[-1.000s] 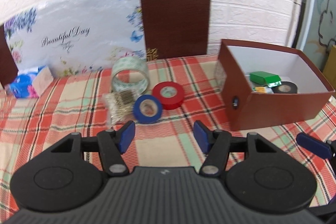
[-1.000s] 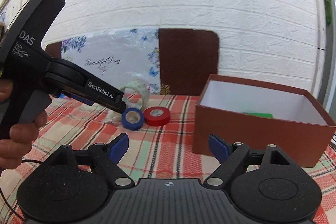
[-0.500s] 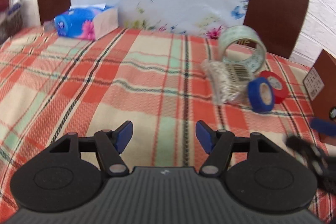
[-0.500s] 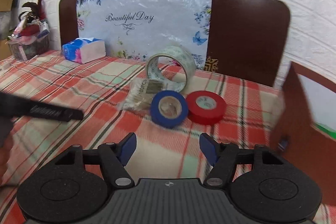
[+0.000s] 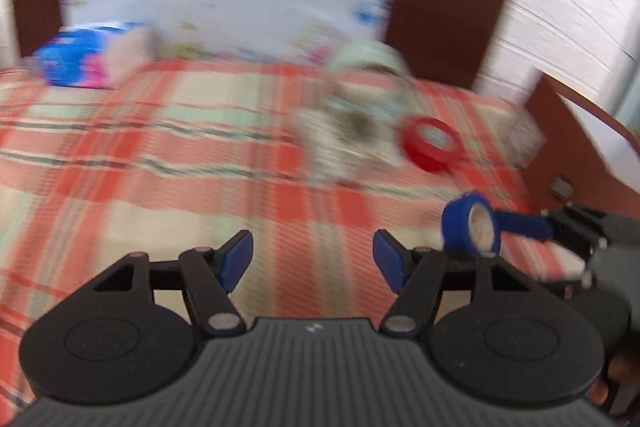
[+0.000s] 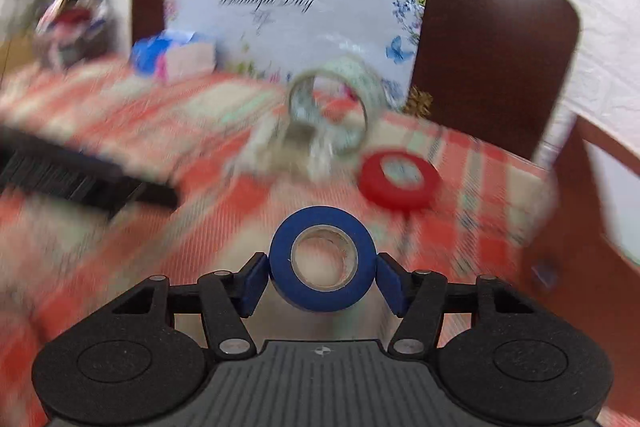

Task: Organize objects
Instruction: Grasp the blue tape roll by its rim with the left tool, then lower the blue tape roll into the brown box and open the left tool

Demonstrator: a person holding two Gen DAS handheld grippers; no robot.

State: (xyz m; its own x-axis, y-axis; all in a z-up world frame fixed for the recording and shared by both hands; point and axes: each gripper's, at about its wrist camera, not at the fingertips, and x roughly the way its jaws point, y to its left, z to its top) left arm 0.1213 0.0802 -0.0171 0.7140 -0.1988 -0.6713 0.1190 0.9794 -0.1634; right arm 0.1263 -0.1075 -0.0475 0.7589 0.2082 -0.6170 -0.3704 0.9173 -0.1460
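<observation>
My right gripper (image 6: 322, 277) is shut on a blue tape roll (image 6: 322, 258), held upright above the plaid tablecloth. In the left wrist view the same blue tape roll (image 5: 472, 223) shows at the right, between the right gripper's blue fingers (image 5: 520, 225). My left gripper (image 5: 312, 259) is open and empty over the cloth. A red tape roll (image 6: 398, 179) lies on the cloth beyond. A clear tape roll (image 6: 330, 109) stands behind it beside a small clear bag (image 6: 276, 147). The brown box (image 6: 592, 211) stands at the right.
A blue tissue pack (image 5: 86, 61) lies at the back left. A floral "Beautiful Day" board (image 6: 288, 7) and brown chair backs (image 6: 492, 59) stand behind the table. The left gripper's black body (image 6: 80, 179) crosses the left of the right wrist view.
My right gripper moved forward, closed on the blue tape roll and lifted it from beside the red roll. My left gripper swung back to the right. Both views are motion-blurred.
</observation>
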